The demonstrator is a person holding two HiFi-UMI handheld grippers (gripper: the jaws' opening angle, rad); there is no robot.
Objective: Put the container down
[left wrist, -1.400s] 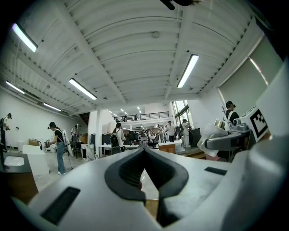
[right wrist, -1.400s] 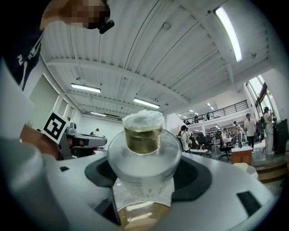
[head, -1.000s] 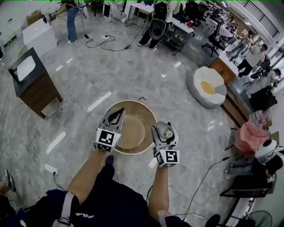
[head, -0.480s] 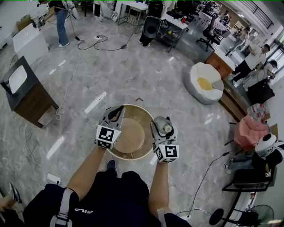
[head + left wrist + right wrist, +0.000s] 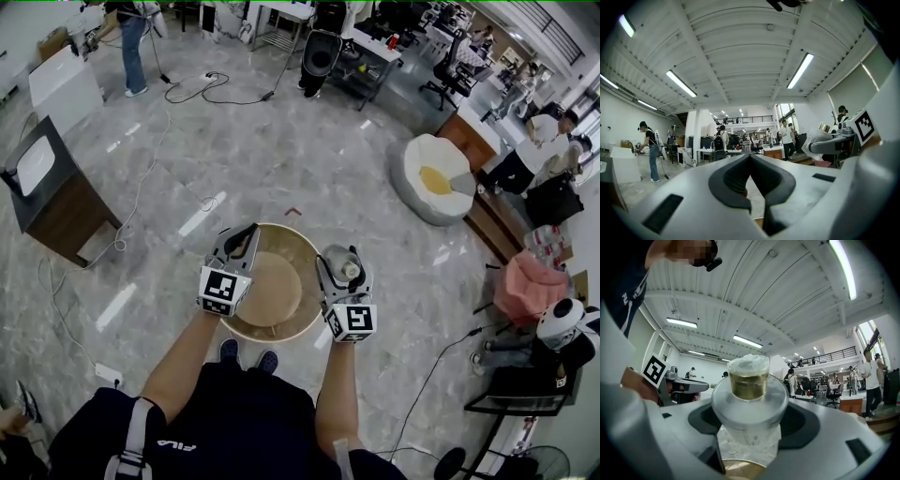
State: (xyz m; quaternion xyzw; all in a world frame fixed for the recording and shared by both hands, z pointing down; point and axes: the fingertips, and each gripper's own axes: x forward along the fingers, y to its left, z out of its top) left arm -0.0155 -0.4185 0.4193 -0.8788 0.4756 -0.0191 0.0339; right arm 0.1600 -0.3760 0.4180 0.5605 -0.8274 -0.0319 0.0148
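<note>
Container (image 5: 749,401) upright in right tongs (image 5: 339,268), forearm fwd.

Dark cabinet (image 5: 58,192) left; white beanbag (image 5: 433,178) right; grey marble floor (image 5: 309,159).

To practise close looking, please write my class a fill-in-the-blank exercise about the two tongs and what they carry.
The right tongs hold a clear container whose cap is ____.
The left tongs are ____, tips touching.
Below both sits a round ____ bowl.
Missing words: gold; shut; wooden.
</note>
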